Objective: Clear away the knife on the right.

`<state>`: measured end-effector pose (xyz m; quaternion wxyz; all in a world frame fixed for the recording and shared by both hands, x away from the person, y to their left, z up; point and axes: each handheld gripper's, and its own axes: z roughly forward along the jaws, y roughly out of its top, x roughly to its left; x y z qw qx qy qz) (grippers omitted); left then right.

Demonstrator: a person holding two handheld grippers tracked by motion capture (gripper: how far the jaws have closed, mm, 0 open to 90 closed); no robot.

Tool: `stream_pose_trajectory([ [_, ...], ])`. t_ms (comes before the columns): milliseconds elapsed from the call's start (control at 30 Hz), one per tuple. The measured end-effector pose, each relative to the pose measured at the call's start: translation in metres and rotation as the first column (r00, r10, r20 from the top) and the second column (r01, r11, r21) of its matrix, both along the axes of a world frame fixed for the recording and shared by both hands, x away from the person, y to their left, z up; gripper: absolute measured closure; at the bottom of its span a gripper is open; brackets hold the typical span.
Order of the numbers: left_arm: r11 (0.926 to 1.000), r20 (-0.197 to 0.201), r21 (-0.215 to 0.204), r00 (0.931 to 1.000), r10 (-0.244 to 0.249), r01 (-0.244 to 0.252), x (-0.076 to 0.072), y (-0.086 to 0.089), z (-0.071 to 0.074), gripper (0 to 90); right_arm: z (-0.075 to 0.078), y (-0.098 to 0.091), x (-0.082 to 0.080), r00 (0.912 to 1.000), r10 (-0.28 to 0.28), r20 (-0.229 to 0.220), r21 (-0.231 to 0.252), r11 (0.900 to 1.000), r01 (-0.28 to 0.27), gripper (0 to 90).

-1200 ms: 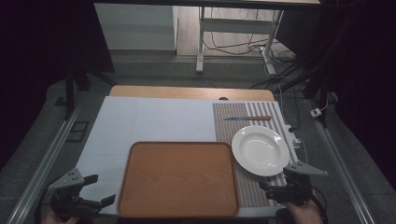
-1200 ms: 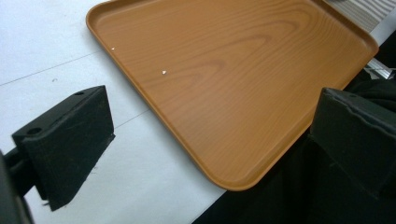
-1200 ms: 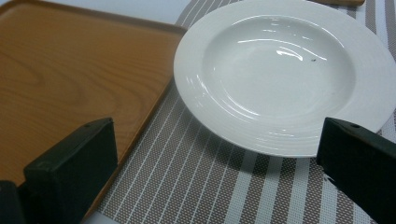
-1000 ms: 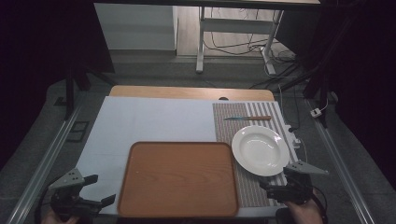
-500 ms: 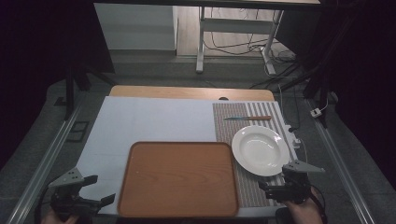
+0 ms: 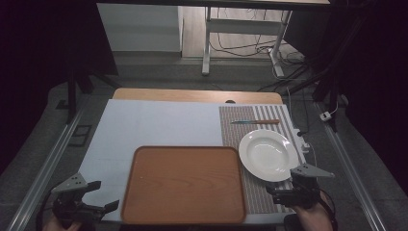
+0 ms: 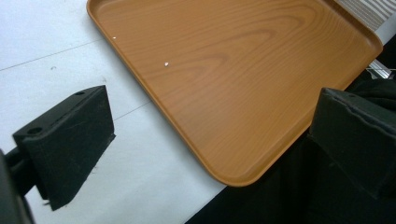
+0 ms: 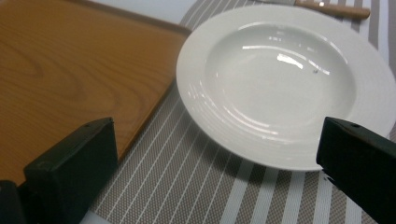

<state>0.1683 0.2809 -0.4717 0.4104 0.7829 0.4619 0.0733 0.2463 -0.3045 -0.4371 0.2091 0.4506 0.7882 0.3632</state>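
An empty brown wooden tray point(image 6: 184, 184) lies at the front middle of the table; its wood grain and near corner appear in the left gripper view as the tray point(image 7: 233, 74). A white deep plate point(image 6: 268, 154) rests on a grey striped placemat point(image 6: 250, 132) to the tray's right, and the plate point(image 8: 285, 79) sits just ahead of my right gripper's jaws. My left gripper point(image 6: 103, 196) is open near the table's front left corner, holding nothing. My right gripper point(image 6: 270, 191) is open at the front right, just short of the plate's near rim.
A knife with a wooden handle point(image 6: 255, 121) lies across the placemat behind the plate. A pale blue-white mat point(image 6: 159, 125) covers the table's left and middle. The table's front edge runs close under both grippers. Desks and cables stand on the floor beyond the table.
The right gripper has crept slightly forward toward the plate. The left gripper and the objects on the table have stayed where they were.
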Motion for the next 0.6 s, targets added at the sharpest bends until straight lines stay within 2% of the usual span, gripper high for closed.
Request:
stream_pose_trajectory([
  [333,1.0000,-0.003,0.001,1.0000,-0.001,0.001,0.000,0.000,0.000,0.0,-0.002,0.002,0.007,0.9991,0.040,0.011,0.020,0.9990,-0.040,0.0],
  [500,1.0000,-0.001,0.008,1.0000,-0.001,0.001,0.000,-0.001,0.000,0.0,-0.003,0.003,0.012,0.9982,0.059,-0.002,0.049,0.9970,-0.059,0.0],
  [600,0.9999,-0.002,0.010,1.0000,-0.001,0.001,0.000,-0.001,0.000,0.0,-0.002,0.004,0.016,0.9977,0.068,-0.003,0.045,0.9967,-0.068,0.0],
])
